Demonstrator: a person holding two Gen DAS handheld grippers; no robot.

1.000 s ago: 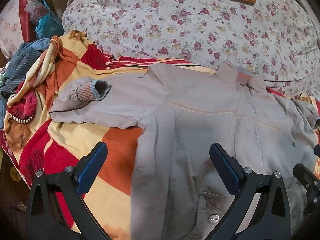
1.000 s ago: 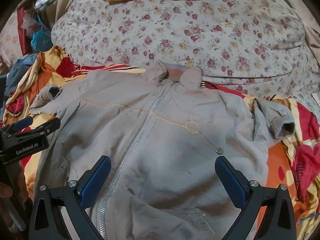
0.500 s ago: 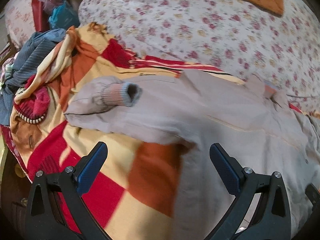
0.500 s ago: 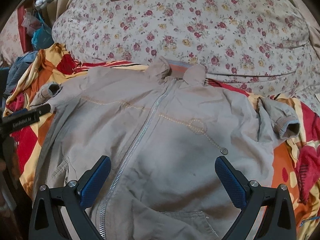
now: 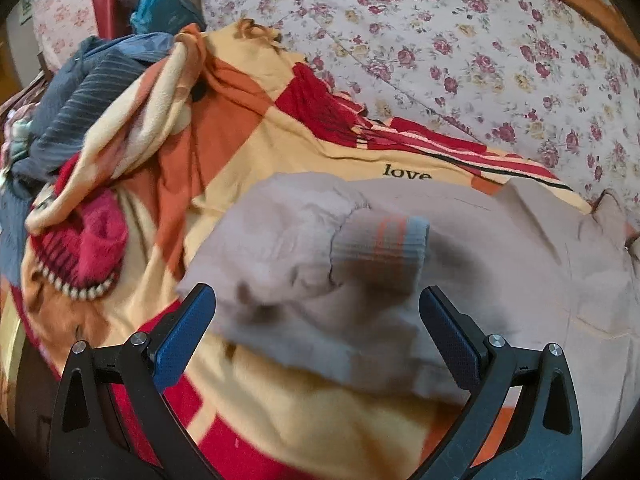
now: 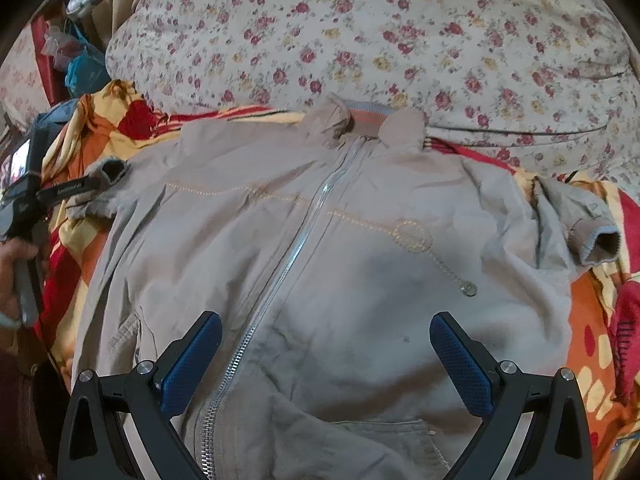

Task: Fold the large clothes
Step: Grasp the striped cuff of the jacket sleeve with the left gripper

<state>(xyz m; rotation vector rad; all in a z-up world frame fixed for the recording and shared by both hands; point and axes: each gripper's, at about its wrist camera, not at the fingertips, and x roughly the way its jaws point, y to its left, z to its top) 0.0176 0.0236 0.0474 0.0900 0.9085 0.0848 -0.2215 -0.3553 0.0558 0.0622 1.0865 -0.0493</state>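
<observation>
Lying front-up on the bed, the beige zip jacket (image 6: 320,264) is spread flat over a red, orange and yellow blanket (image 5: 280,412), its collar (image 6: 362,122) toward a floral quilt (image 6: 380,44) at the far side. The zipper (image 6: 288,264) is done up and runs down the middle of the chest.

Your left gripper (image 5: 316,316) sits low over the jacket's left sleeve (image 5: 304,248), which is bent back on itself so the ribbed cuff (image 5: 380,252) lies on top of the sleeve fabric. Its blue-padded fingers (image 5: 184,332) are spread wide on either side of the sleeve, with nothing pinched between them. From the right wrist view you can see this same gripper at the far left, with your hand (image 6: 16,268) around its handle.

Your right gripper (image 6: 326,360) hangs above the lower front of the jacket, fingers (image 6: 460,364) also wide apart and holding nothing; the zipper passes just beside the left finger. The other sleeve (image 6: 568,220) is folded in at the right edge, its cuff facing outward.

A heap of other clothes (image 5: 76,120) is piled at the blanket's far left corner.
</observation>
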